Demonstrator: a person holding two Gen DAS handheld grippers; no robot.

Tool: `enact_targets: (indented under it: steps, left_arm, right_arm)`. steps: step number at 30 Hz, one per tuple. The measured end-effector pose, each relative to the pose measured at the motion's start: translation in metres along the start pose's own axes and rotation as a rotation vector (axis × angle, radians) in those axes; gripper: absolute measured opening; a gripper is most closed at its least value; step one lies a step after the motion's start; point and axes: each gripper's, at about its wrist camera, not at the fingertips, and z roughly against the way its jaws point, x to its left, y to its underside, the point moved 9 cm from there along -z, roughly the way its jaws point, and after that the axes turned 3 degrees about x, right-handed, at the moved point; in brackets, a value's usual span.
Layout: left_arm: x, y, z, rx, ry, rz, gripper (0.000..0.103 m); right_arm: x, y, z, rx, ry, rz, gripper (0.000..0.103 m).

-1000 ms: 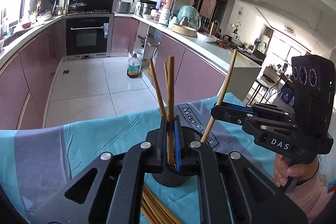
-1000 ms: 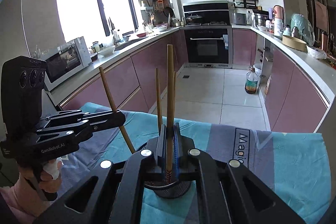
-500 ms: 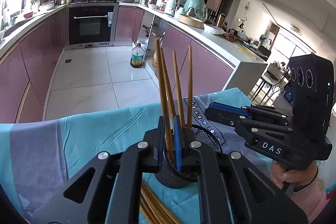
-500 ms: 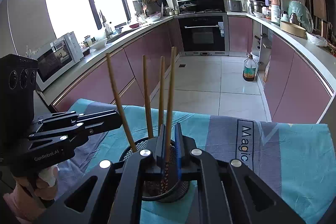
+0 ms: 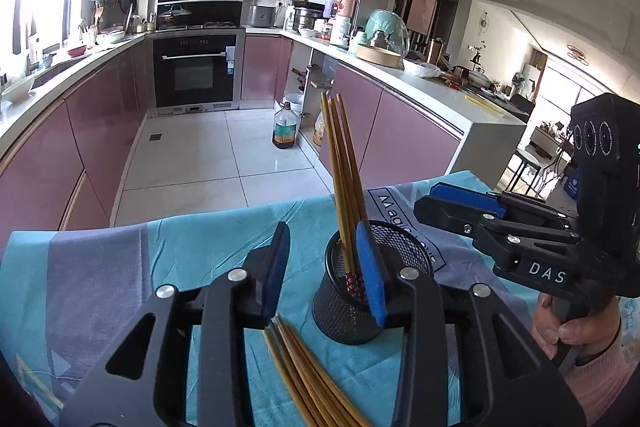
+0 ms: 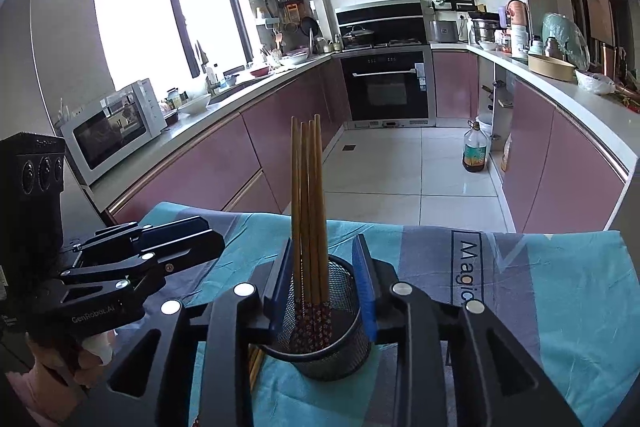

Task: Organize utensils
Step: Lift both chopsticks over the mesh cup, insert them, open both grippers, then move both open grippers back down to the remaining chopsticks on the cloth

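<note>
Four chopsticks (image 6: 308, 211) stand together in the black mesh holder (image 6: 344, 351), patterned ends down at its bottom, tops leaning slightly away from the cameras; the holder sits on the teal and grey cloth (image 5: 120, 275) that covers the table. A second ago each gripper was clamped on a single upright stick above the holder; since then both sets of jaws have just been opening, and the sticks now rest loose in the cup with the earlier two. The left gripper (image 5: 324, 267) is released: nothing lies between its blue pads, and its right pad overlaps the holder's near rim in the view. The right gripper (image 6: 326, 287) is likewise let go, its pads standing either side of the bundle and clear of the sticks. Both point downward at a moderate slant, and a hand (image 5: 576, 331) grips the right tool's handle at the lower right edge of the left wrist view. More loose chopsticks (image 5: 308, 375) lie flat on the cloth just in front of the holder, beneath the left gripper. Beyond the cloth's far edge the tiled kitchen floor (image 5: 208, 163) lies open between the pink cabinets.
</note>
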Motion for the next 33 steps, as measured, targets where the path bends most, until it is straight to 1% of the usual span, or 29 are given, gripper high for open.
enact_targets:
  steps: [1,2,3,5,6,9,10,11,15,20,23,25,28,33]
  left_arm:
    - [0.0,0.002,0.003,-0.004,-0.005,-0.002,0.037]
    - [0.0,0.006,0.006,-0.006,-0.007,-0.001,0.04]
    - [0.001,0.008,0.009,-0.01,-0.013,0.001,0.043]
    - [0.003,0.011,0.014,-0.018,-0.032,-0.001,0.046]
    - [0.004,0.013,0.017,-0.02,-0.039,0.001,0.049]
    - [0.009,0.022,0.027,-0.027,-0.069,-0.002,0.053]
    - [0.012,0.026,0.029,-0.027,-0.077,-0.001,0.056]
    - [0.014,0.029,0.032,-0.028,-0.084,-0.001,0.06]
    - [0.028,0.053,0.04,-0.01,-0.117,-0.004,0.061]
    - [0.049,0.089,0.04,0.061,-0.146,0.02,0.06]
    - [0.059,0.112,0.036,0.11,-0.156,0.032,0.059]
    - [0.062,0.127,0.033,0.141,-0.164,0.032,0.059]
    - [0.059,0.141,0.025,0.18,-0.153,0.041,0.059]
    - [0.056,0.159,0.017,0.211,-0.144,0.045,0.058]
  right_arm:
    - [0.002,0.001,0.002,-0.006,-0.002,0.003,0.035]
    - [0.004,0.003,0.005,-0.012,-0.002,0.009,0.038]
    - [0.007,0.005,0.007,-0.018,-0.003,0.015,0.04]
    - [0.012,0.008,0.013,-0.03,-0.009,0.026,0.042]
    - [0.016,0.011,0.016,-0.036,-0.013,0.034,0.046]
    - [0.026,0.017,0.023,-0.046,-0.02,0.06,0.051]
    - [0.03,0.02,0.024,-0.045,-0.027,0.068,0.052]
    - [0.031,0.024,0.026,-0.044,-0.033,0.073,0.053]
    - [0.041,0.046,0.02,0.003,-0.071,0.073,0.053]
    - [0.049,0.084,-0.004,0.109,-0.093,0.065,0.054]
    - [0.053,0.102,-0.015,0.157,-0.103,0.053,0.053]
    - [0.055,0.109,-0.019,0.18,-0.104,0.052,0.052]
    - [0.06,0.117,-0.025,0.206,-0.095,0.062,0.049]
    - [0.066,0.13,-0.032,0.244,-0.097,0.056,0.045]
